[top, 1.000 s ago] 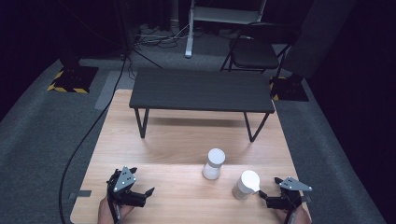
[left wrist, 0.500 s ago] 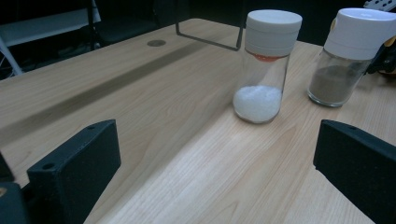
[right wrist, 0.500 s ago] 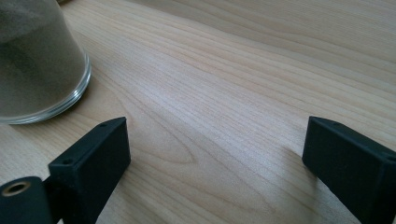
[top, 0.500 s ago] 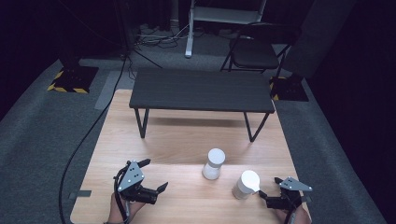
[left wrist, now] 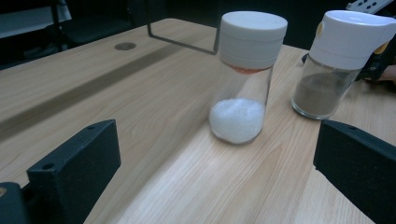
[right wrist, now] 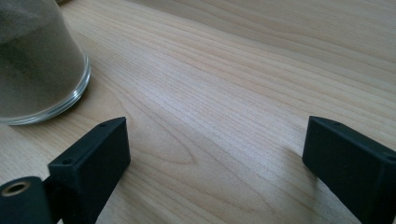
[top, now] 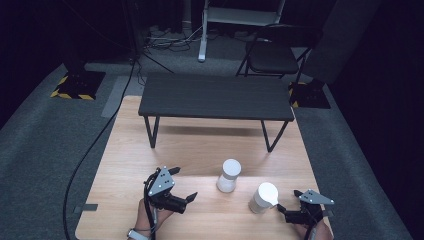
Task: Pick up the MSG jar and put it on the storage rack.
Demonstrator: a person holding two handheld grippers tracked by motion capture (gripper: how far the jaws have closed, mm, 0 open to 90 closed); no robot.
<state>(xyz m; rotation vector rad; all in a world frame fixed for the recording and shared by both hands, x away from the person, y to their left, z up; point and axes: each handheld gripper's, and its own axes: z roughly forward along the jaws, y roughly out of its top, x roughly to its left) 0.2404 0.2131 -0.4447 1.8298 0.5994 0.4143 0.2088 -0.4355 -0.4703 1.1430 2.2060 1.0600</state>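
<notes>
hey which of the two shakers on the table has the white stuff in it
The shaker with the flat round cap, the one nearer the left gripper. White grains fill its bottom; the spouted shaker beside it, by the right gripper, holds brown powder.

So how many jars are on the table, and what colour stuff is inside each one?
Jar with white grains: 1
Jar with brown powder: 1
Total: 2 jars, both with white lids, standing upright on the wooden table.
</notes>
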